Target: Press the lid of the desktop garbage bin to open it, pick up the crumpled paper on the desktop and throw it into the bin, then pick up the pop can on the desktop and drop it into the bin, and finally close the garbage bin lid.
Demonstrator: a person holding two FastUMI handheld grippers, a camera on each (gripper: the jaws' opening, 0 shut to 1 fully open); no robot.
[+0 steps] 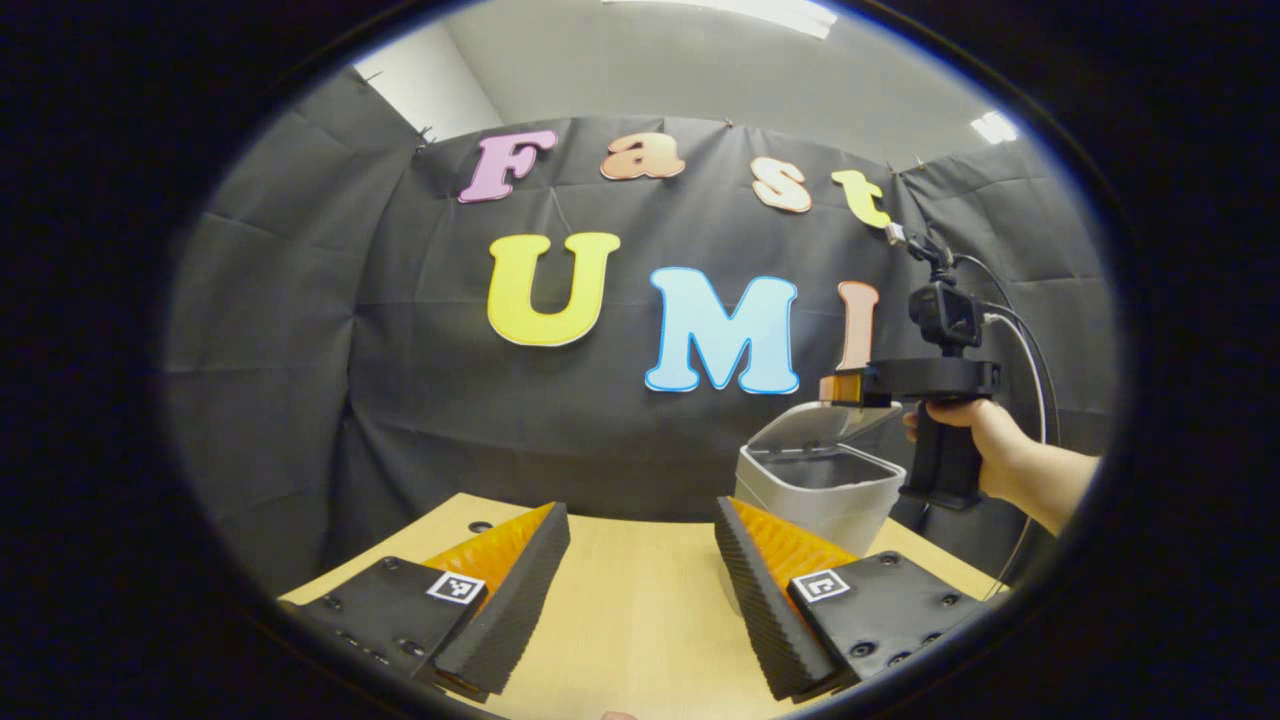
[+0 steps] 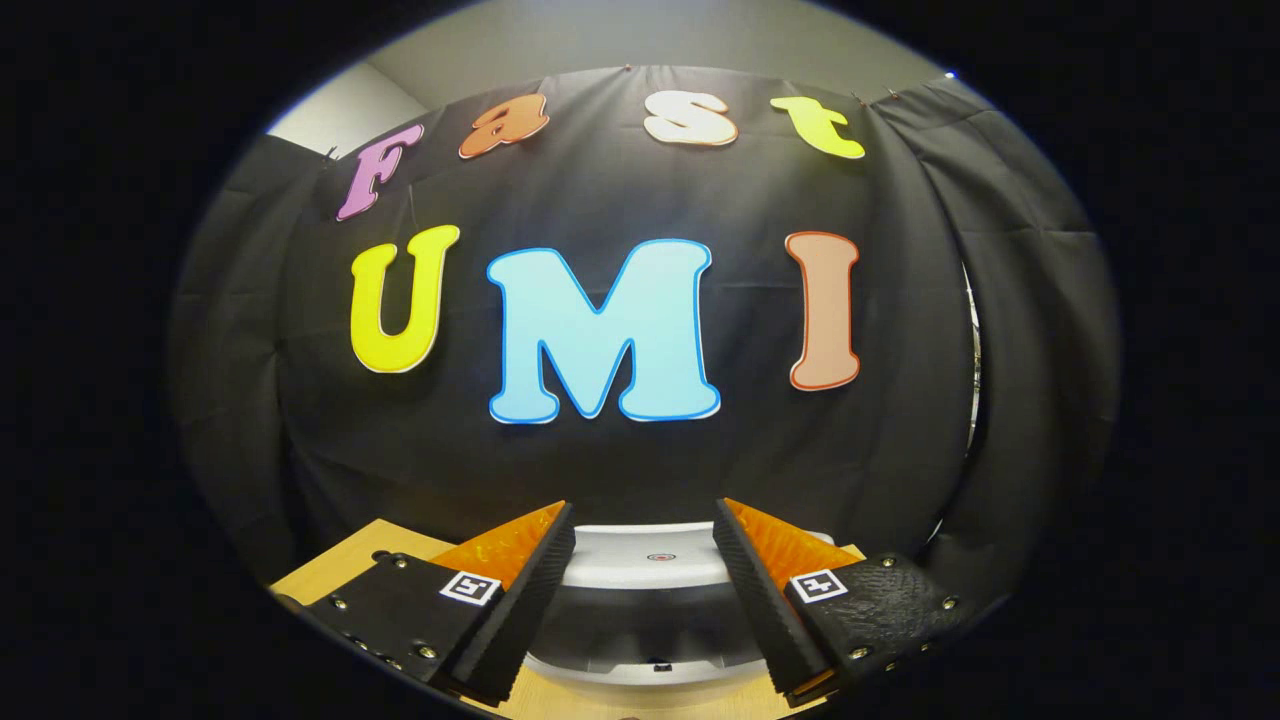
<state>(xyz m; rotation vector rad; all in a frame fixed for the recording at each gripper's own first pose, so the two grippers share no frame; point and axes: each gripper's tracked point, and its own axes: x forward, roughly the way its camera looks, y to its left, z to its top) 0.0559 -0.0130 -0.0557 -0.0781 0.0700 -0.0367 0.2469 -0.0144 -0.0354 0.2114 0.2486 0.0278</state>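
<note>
The grey desktop bin [image 1: 805,505] stands at the table's far right with its lid [image 1: 820,420] tilted up and its mouth showing. My right gripper [image 1: 845,387], held by a hand [image 1: 1000,440], hovers just above the raised lid. In the right gripper view that gripper [image 2: 643,510] is open with nothing between its fingers; below it lie the upturned lid [image 2: 645,560] and the bin's dark inside [image 2: 640,620], whose contents I cannot make out. My left gripper [image 1: 640,510] is open and holds nothing, low over the wooden table to the left of the bin.
The light wooden table [image 1: 630,600] runs back to the black cloth wall close behind the bin. A small round hole [image 1: 480,526] sits in the tabletop at the far left. A cable [image 1: 1035,370] hangs from the right gripper's handle.
</note>
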